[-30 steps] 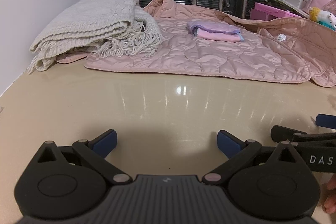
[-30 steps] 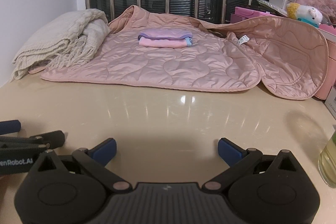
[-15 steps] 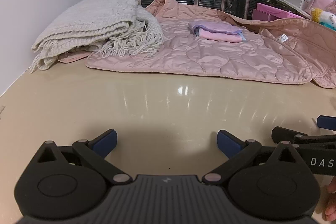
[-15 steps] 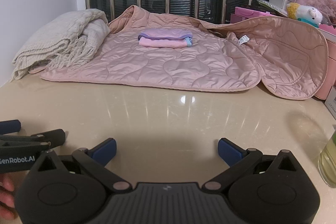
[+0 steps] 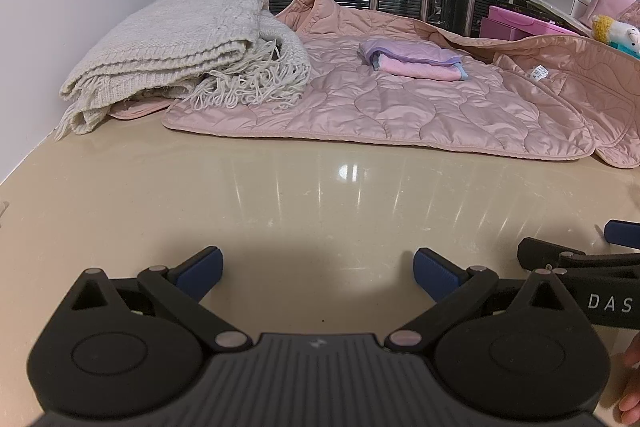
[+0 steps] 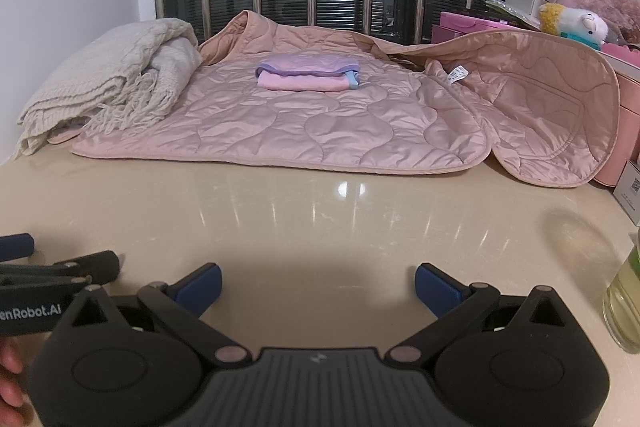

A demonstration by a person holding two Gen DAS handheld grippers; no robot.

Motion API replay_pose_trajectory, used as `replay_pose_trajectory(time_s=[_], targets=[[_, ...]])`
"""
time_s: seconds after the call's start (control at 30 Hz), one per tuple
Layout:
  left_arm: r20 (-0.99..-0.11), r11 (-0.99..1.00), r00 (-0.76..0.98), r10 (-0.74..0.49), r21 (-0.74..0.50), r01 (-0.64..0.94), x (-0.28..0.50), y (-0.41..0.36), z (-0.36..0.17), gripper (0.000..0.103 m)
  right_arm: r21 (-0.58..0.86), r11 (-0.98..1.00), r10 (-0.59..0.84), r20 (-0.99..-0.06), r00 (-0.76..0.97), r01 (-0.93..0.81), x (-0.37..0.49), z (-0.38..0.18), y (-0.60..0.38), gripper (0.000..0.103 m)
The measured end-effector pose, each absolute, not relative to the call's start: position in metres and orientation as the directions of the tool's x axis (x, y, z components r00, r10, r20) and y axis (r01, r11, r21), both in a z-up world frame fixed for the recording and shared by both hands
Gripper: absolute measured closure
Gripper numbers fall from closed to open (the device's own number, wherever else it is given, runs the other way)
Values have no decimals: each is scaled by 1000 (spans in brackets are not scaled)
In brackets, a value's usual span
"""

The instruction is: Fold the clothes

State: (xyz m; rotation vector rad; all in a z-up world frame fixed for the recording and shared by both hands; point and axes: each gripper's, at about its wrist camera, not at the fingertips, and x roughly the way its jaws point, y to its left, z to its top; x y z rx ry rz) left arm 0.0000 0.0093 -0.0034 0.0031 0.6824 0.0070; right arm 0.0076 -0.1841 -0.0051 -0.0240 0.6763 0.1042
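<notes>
Mostly glossy beige table (image 5: 280, 195), quilted pink jacket (image 6: 320, 123)

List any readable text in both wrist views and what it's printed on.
"DAS": cut off at the frame edge, on the right gripper body.
"enRobot.AI": start cut off, on the left gripper body.
Jacket tag: print too small.
Box label: code pattern, unreadable.

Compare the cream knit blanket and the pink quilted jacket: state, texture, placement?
The cream knit blanket is folded into a thick stack; the pink quilted jacket lies spread flat and unfolded. The blanket is matte, chunky knit with a fringe; the jacket is smooth, shiny and stitched. The blanket sits at the left by the wall, overlapping the jacket's left edge. Both rest on the beige table, beyond both open claws.
</notes>
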Motion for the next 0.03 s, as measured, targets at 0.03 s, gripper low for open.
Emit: replay_pose_trajectory(time_s=[0.03], targets=[[-631, 1000, 776, 7, 5, -6, 0, 9, -3, 1, 12, 994, 89, -626, 775, -104, 8, -5, -184, 0]])
